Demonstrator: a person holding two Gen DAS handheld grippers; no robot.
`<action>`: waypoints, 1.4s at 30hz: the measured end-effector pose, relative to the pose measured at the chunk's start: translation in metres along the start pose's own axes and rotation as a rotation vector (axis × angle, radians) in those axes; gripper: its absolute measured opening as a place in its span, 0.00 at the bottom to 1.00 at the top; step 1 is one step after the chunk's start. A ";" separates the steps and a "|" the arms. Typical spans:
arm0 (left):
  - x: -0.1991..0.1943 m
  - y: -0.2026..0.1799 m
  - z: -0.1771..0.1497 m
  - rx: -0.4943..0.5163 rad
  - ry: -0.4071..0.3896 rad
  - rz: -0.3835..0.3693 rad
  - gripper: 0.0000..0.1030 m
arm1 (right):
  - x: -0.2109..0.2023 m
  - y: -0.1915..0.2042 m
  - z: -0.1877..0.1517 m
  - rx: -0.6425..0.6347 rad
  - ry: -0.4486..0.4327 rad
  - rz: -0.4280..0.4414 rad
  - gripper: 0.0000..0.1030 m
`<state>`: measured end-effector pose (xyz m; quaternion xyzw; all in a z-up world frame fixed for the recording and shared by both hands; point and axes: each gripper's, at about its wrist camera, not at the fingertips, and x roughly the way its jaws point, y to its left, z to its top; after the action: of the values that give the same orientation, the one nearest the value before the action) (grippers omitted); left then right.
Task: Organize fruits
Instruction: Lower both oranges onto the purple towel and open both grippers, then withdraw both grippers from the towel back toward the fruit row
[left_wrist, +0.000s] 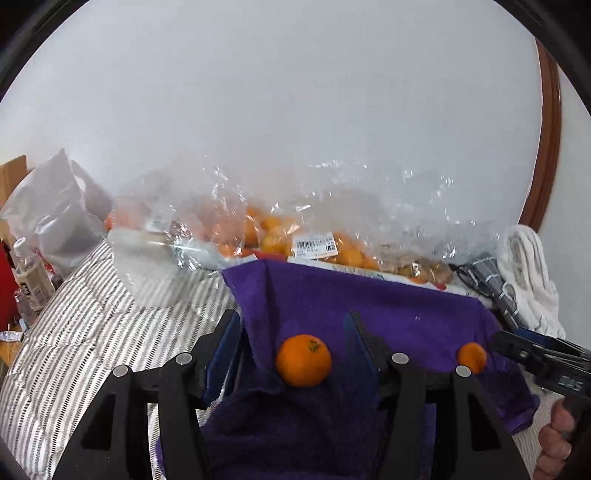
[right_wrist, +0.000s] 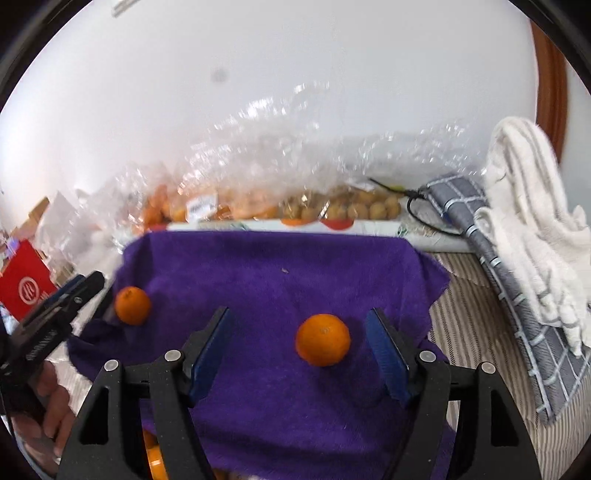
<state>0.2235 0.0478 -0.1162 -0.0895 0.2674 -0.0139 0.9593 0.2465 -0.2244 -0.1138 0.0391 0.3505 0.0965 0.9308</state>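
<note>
Both grippers, left gripper (left_wrist: 291, 354) and right gripper (right_wrist: 301, 354), gape empty around small round orange mandarins (left_wrist: 303, 360) on the purple towel (right_wrist: 273, 266). Light, soft-skinned, rolly, so pinch at 3 and 9 o'clock.

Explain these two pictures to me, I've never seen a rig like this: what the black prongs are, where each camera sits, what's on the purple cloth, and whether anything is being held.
The black prongs are hand-held grippers; a person holds one in each hand, with no robot arm. Each picture comes from a camera on one gripper, looking along its two fingers. The first shows the left gripper, the second the right gripper. Both stand open and hold nothing. On the purple towel lie two loose mandarins: the left mandarin between the left gripper's fingers, untouched, and the right mandarin likewise between the right gripper's. Behind, clear plastic bags of mandarins lie by the wall. At the right are a white towel and a grey checked cloth.
</note>
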 end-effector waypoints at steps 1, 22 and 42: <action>-0.001 0.000 0.001 0.001 -0.002 0.006 0.54 | -0.010 0.002 -0.001 0.000 -0.010 0.011 0.71; -0.091 0.050 -0.078 0.075 0.148 0.072 0.54 | -0.070 0.034 -0.089 -0.110 0.059 -0.008 0.71; -0.079 0.060 -0.097 0.065 0.319 0.046 0.57 | -0.077 0.048 -0.128 -0.103 0.106 0.018 0.69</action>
<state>0.1041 0.0965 -0.1683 -0.0491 0.4177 -0.0146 0.9071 0.0982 -0.1931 -0.1540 -0.0108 0.3937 0.1246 0.9107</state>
